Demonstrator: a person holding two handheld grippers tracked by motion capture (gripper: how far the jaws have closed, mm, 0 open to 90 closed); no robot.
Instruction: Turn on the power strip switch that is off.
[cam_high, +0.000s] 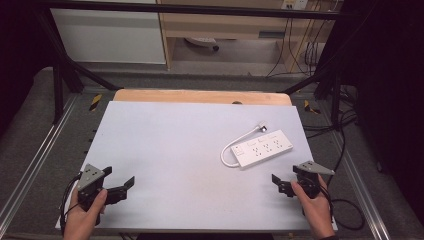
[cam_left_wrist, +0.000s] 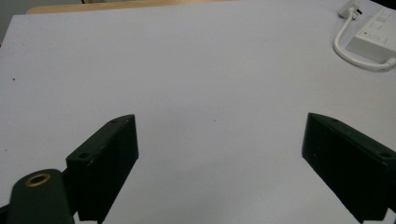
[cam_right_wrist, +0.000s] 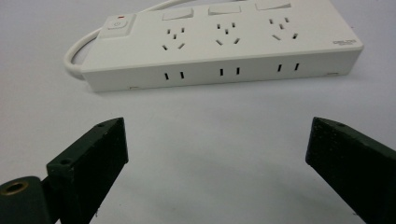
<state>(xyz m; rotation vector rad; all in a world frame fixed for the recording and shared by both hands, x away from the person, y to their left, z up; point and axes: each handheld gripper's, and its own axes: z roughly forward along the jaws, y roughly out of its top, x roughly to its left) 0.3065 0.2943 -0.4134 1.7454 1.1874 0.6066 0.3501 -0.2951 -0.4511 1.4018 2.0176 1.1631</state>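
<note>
Nearest the high camera, at the near edge of the bench (cam_high: 165, 145): two hands, each with a gripper. Left gripper (cam_high: 120, 182) near the near left corner, held in the left hand (cam_high: 85, 212), jaws spread wide, nothing between them; seen wide apart over bare pale surface in the left gripper view (cam_left_wrist: 219, 154). Right gripper (cam_high: 281, 184) near the near right corner, in the right hand (cam_high: 315, 205), jaws likewise wide and empty, pointed at the power strip in the right gripper view (cam_right_wrist: 217, 158). White power strip (cam_high: 264, 148) lying flat in the right half of the bench, toward the right edge, just beyond the right gripper, apart from it. White cord (cam_high: 235, 145) looped off the strip's left end, plug (cam_high: 262, 125) resting just behind the strip toward the far edge. Three socket groups and a switch on the strip's top face (cam_right_wrist: 219, 39).
</note>
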